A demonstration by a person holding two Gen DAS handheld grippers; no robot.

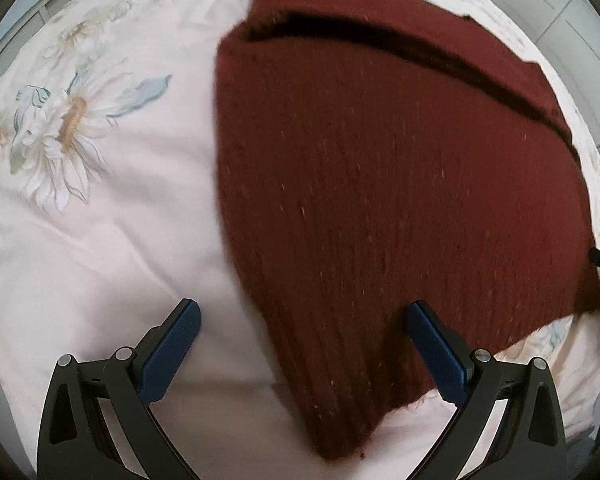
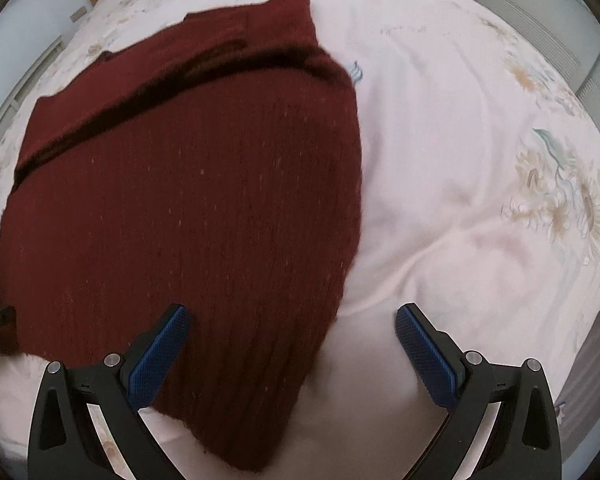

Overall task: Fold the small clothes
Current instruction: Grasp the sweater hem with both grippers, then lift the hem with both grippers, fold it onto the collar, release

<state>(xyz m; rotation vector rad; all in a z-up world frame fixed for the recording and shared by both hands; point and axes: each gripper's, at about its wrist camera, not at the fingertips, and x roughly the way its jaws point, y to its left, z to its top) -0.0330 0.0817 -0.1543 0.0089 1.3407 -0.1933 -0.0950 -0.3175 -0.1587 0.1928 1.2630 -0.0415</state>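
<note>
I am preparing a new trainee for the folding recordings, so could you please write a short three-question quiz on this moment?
1. True or false: the left gripper is clamped on the dark red knit garment.
2. Multiple choice: what does the garment lie on? A) a bare wooden table B) a pale bedspread with a flower print C) a grey carpet
3. Short answer: in the right wrist view, which part of the garment lies between the open fingers of the right gripper?

Key
1. False; both of its fingers stand wide apart and hold nothing.
2. B
3. A near corner of the garment, lying flat on the bedspread.
</note>
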